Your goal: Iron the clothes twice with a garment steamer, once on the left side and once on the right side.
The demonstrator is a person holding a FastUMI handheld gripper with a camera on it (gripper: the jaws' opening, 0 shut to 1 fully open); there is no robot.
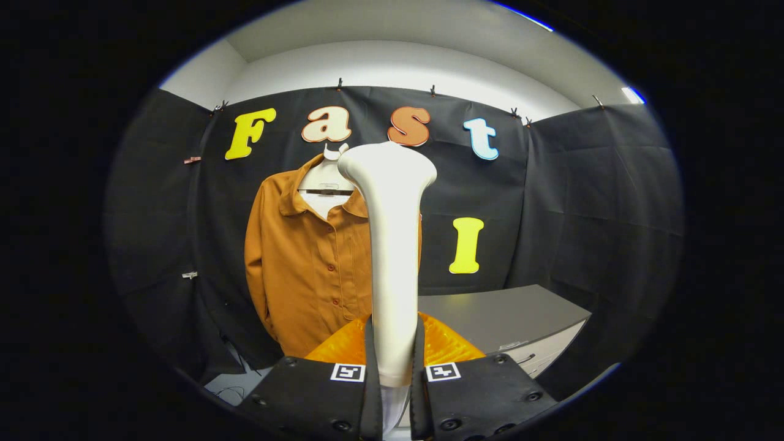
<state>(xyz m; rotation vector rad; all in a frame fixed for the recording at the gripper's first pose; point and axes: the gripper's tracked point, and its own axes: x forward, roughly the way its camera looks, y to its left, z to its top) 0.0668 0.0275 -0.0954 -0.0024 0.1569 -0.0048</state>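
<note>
Clamping both fingers of the gripper [394,367] around the white steamer [392,245] handle, it holds the thing upright, just in front of the orange shirt [306,269] hanging beyond.

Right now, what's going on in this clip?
A person's handheld gripper is shut on the handle of a white garment steamer, holding it upright with its head at the top. Beyond it, an orange-brown shirt hangs on a hanger against the black cloth wall. The steamer stands in front of the shirt's right part; whether it touches the fabric cannot be told. A grey cabinet sits off to the right.
</note>
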